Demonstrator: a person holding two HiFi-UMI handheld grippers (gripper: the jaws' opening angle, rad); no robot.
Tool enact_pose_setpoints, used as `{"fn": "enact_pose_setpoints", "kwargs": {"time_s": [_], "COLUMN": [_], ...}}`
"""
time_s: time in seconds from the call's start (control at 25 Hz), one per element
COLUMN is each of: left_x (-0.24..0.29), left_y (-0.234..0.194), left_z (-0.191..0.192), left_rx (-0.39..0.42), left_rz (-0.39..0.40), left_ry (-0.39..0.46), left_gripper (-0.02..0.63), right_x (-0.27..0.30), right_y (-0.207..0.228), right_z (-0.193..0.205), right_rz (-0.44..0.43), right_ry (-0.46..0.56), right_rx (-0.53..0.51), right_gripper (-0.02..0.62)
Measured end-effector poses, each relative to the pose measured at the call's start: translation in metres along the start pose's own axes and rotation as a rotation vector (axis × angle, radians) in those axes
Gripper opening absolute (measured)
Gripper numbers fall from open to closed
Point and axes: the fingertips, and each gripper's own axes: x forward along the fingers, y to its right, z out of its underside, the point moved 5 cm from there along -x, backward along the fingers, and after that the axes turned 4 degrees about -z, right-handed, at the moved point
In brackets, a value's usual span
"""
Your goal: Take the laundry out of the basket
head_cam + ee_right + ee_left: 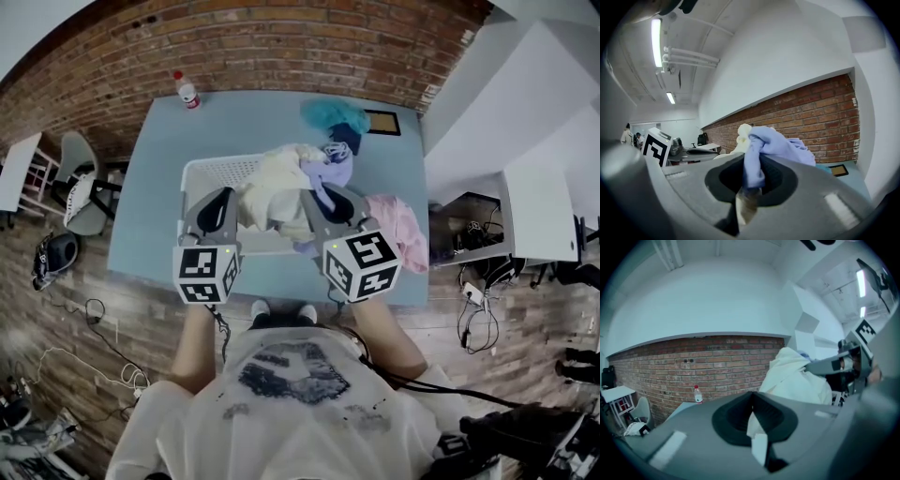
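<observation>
- The cream garment (272, 183) and the lavender garment (336, 169) are bunched together over the right half of the white basket (211, 173).
- The basket stands mid-table, its mesh left part bare.
- The left gripper (228, 197) has its jaws pressed together on a fold of the cream garment, which rises to its right in the left gripper view.
- The right gripper (319, 194) has its jaws pinching the lavender garment, which drapes over them in the right gripper view.
- On the blue table (150, 206), a pink cloth (403, 230) lies just right of the basket at the right edge.
- A teal cloth (333, 114) lies beyond the basket, with a dark flat frame (382, 122) to its right.
- A bottle (187, 91) stands at the far left edge, before the brick wall (281, 47).
</observation>
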Motion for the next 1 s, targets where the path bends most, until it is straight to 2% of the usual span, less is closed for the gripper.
{"fn": "enact_pose_setpoints", "kwargs": {"time_s": [0.6, 1.0], "left_x": [-0.046, -0.073], "left_y": [-0.041, -0.051], "left_z": [-0.007, -0.004], "left_rx": [0.021, 0.021], "left_rz": [0.078, 0.114], "left_ry": [0.076, 0.097], "left_gripper": [-0.009, -0.009], "right_x": [-0.013, -0.017], "right_y": [-0.066, -0.102], "right_z": [-0.020, -0.015], "right_rz": [0.129, 0.159], "right_ry": [0.096, 0.094], "right_rx": [-0.052, -0.076], "right_gripper": [0.044, 0.043]}}
